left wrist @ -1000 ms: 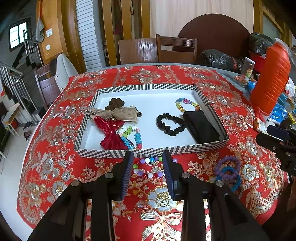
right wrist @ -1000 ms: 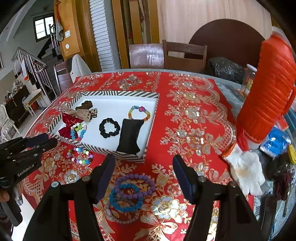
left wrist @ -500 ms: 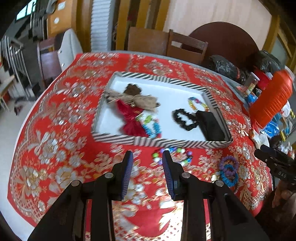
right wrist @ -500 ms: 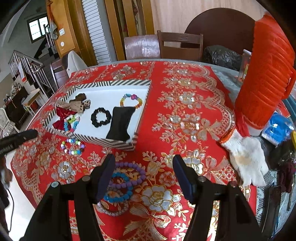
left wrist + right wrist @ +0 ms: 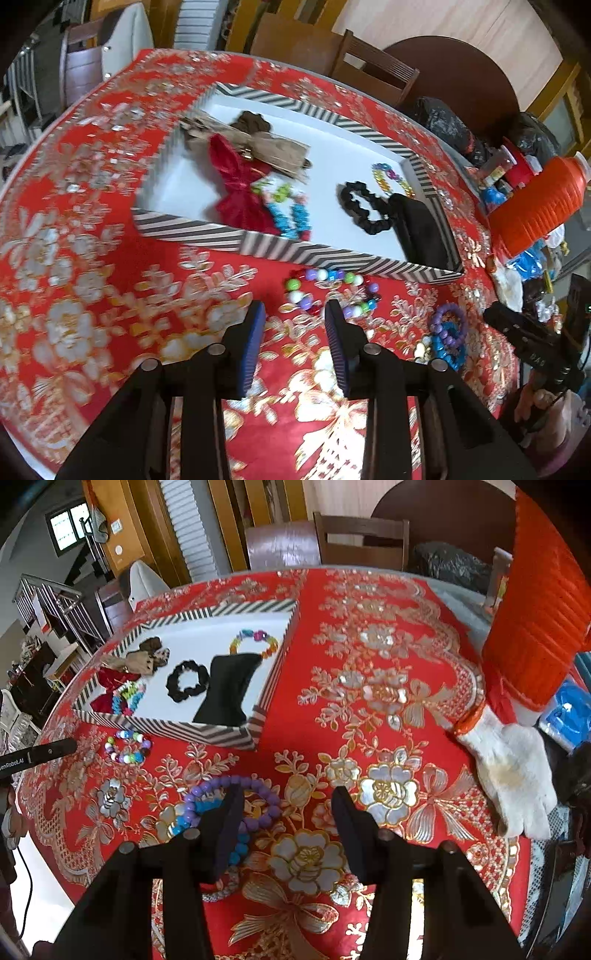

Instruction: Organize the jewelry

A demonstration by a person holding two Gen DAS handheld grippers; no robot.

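Observation:
A striped tray (image 5: pixel 295 252) (image 5: pixel 184 729) on the red cloth holds bows, a black scrunchie (image 5: pixel 360 208) (image 5: pixel 186 682), a black pouch (image 5: pixel 424 230) (image 5: pixel 229 688) and bead bracelets. A multicolour bead bracelet (image 5: pixel 332 291) (image 5: pixel 127 746) lies on the cloth in front of the tray. My left gripper (image 5: pixel 295 325) is open and empty, just short of it. Purple and blue bracelets (image 5: pixel 448 332) (image 5: pixel 225 805) lie stacked further right. My right gripper (image 5: pixel 288 808) is open and empty, its left finger over them.
A tall orange jug (image 5: pixel 539 206) (image 5: pixel 539 620) stands at the table's right edge among clutter. A white work glove (image 5: pixel 513 764) lies beside it. Chairs (image 5: pixel 362 539) stand behind the table.
The left gripper has swung left and down toward the multicolour bracelet. The right gripper has moved forward and lower, so its left finger now covers the purple and blue bracelets. Both stay open.

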